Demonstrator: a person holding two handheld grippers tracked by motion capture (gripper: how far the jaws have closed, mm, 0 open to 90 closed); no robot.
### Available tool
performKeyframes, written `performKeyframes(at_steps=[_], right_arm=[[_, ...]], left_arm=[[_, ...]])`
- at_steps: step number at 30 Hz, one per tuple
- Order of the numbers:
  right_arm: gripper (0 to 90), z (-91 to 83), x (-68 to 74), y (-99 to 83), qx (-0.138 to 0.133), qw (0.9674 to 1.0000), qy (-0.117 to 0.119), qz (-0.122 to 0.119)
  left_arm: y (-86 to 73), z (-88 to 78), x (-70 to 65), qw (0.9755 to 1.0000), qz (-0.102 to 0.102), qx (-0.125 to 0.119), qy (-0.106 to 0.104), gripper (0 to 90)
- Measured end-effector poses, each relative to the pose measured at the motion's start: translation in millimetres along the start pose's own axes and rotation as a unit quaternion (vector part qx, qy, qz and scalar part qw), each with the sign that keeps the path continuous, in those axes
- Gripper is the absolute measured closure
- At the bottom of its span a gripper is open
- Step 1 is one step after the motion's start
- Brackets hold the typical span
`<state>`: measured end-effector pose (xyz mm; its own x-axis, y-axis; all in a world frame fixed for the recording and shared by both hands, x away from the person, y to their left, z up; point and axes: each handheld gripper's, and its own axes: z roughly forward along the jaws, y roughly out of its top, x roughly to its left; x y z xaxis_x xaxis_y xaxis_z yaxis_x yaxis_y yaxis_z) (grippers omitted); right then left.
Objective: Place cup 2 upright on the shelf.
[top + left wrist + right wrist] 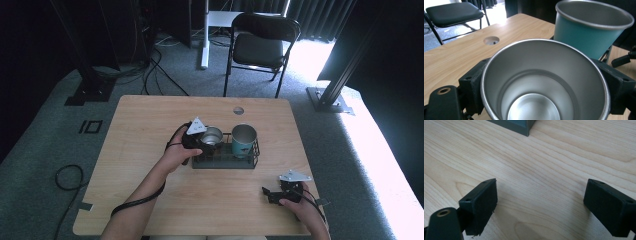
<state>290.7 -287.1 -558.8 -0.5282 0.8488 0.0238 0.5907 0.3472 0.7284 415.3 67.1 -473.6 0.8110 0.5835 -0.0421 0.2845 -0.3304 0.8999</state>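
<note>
High view is showing my left gripper clamping the steel cup at the left end of the black wire rack, jaws pressing both sides of its rim. Just beside it, the teal cup is standing upright in the rack. Farther right, my right gripper is resting low over bare table, jaws spread wide and holding nothing.

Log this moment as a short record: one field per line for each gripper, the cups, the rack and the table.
left gripper: shut on the silver cup, a jaw on each side of it
silver cup: upright, empty, at the rack's left end
teal cup: upright, standing in the rack, right of the silver cup
rack: dark wire tray near the table's middle
right gripper: open, holding nothing, low over bare wood near the table's front right
table: light wood, round hole near its far edge
</note>
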Motion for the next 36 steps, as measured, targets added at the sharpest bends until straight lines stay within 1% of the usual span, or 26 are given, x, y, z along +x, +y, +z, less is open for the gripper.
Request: performKeyframes(at_steps=[2, 5, 8, 9, 12, 13, 15, 18, 19, 20, 22, 23, 24, 25, 27, 28, 33, 36], right_arm=[[11.4, 0.0, -0.1, 0.0, 0.000, 1.0000, 0.000, 0.000], [11.4, -0.1, -0.4, 0.0, -0.001, 1.0000, 0.001, 0.001], [11.4, -0.1, -0.3, -0.1, -0.001, 1.0000, 0.000, 0.001], [11.4, -0.1, -0.4, -0.1, -0.001, 1.0000, 0.001, 0.001], [11.4, -0.1, -0.6, -0.1, -0.001, 1.0000, 0.001, 0.001], [11.4, -0.1, -0.5, -0.1, -0.001, 1.0000, 0.001, 0.001], [11.4, -0.1, -0.4, -0.1, -0.001, 1.0000, 0.001, 0.001], [11.4, -0.1, -0.3, -0.1, 0.000, 1.0000, 0.000, 0.001], [11.4, -0.1, -0.3, -0.1, 0.000, 1.0000, 0.000, 0.001], [11.4, 0.0, -0.2, -0.1, 0.000, 1.0000, 0.000, 0.000], [11.4, 0.0, -0.3, -0.1, -0.001, 1.0000, 0.000, 0.001], [11.4, 0.0, -0.3, 0.0, 0.000, 1.0000, 0.000, 0.000], [11.4, 0.0, -0.2, 0.0, 0.000, 1.0000, 0.000, 0.000], [11.4, 0.0, 0.0, 0.0, 0.000, 1.0000, -0.001, 0.000], [11.4, 0.1, 0.2, 0.0, 0.000, 1.0000, -0.001, 0.000], [11.4, 0.1, 0.3, 0.0, 0.000, 1.0000, -0.002, -0.001], [11.4, 0.2, 0.5, 0.0, 0.001, 1.0000, -0.003, -0.001], [11.4, 0.2, 0.7, 0.0, 0.001, 1.0000, -0.003, -0.002]], left_arm=[[-2.0, 2.0, -0.3, 1.0000, -0.001, 0.002, -0.002, 14.0], [-4.0, 4.4, -1.1, 1.0000, 0.004, 0.007, -0.001, 14.0], [-4.8, 5.8, -1.4, 1.0000, 0.005, 0.006, -0.001, 14.0], [-5.9, 6.9, -2.1, 0.9999, 0.011, 0.011, -0.001, 13.9], [-7.0, 8.0, -2.9, 0.9998, 0.014, 0.014, -0.004, 13.8], [-7.2, 9.0, -3.5, 0.9998, 0.016, 0.016, -0.001, 13.8], [-7.2, 10.0, -3.8, 0.9998, 0.012, 0.017, 0.000, 13.8], [-7.2, 10.1, -4.2, 0.9997, 0.014, 0.019, 0.000, 13.4], [-6.6, 9.8, -4.3, 0.9998, 0.010, 0.017, -0.003, 13.4], [-6.0, 9.0, -4.1, 0.9998, 0.008, 0.017, -0.005, 10.2], [-5.5, 7.9, -4.2, 0.9997, 0.003, 0.017, -0.015, 7.7], [-5.5, 7.3, -4.1, 0.9997, 0.003, 0.015, -0.018, 4.5], [-5.7, 6.7, -4.1, 0.9998, 0.006, 0.015, -0.014, 2.5], [-6.0, 6.1, -4.1, 0.9997, 0.009, 0.018, -0.015, 2.4], [-6.6, 4.9, -4.2, 0.9998, 0.005, 0.017, -0.012, 2.4], [-6.8, 4.1, -4.0, 0.9998, 0.007, 0.017, -0.012, 2.5], [-5.7, -1.4, -3.2, 1.0000, 0.006, 0.006, -0.004, 2.5], [-4.7, -5.4, -4.1, 1.0000, 0.009, 0.001, 0.001, 2.5]])
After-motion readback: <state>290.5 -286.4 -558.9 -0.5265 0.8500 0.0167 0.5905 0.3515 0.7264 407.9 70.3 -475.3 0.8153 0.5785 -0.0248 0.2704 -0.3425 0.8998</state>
